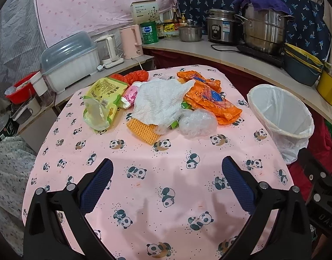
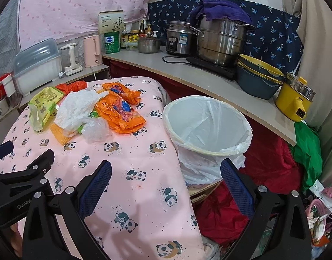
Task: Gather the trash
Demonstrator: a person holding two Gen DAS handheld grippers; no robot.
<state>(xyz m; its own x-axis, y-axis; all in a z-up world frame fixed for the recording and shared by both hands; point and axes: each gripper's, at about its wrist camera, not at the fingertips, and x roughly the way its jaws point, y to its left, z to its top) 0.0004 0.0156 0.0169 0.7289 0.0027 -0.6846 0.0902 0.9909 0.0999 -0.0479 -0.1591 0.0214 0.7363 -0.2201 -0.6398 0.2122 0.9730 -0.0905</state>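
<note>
Both the left hand-held gripper (image 1: 167, 171) and the right hand-held gripper (image 2: 166, 172) are released, fingers spread wide over bare panda-print worktop (image 1: 144, 195). Ahead of the left one lies the trash pile (image 1: 163, 104): crumpled white paper, orange bags, a green packet. The lined bin (image 2: 207, 125) stands just past the worktop's right edge, ahead of the right one.

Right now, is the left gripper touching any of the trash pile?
Apart. In the left wrist view the left gripper hangs open over bare tablecloth, with panda-print cloth showing between it and the trash pile.
</note>
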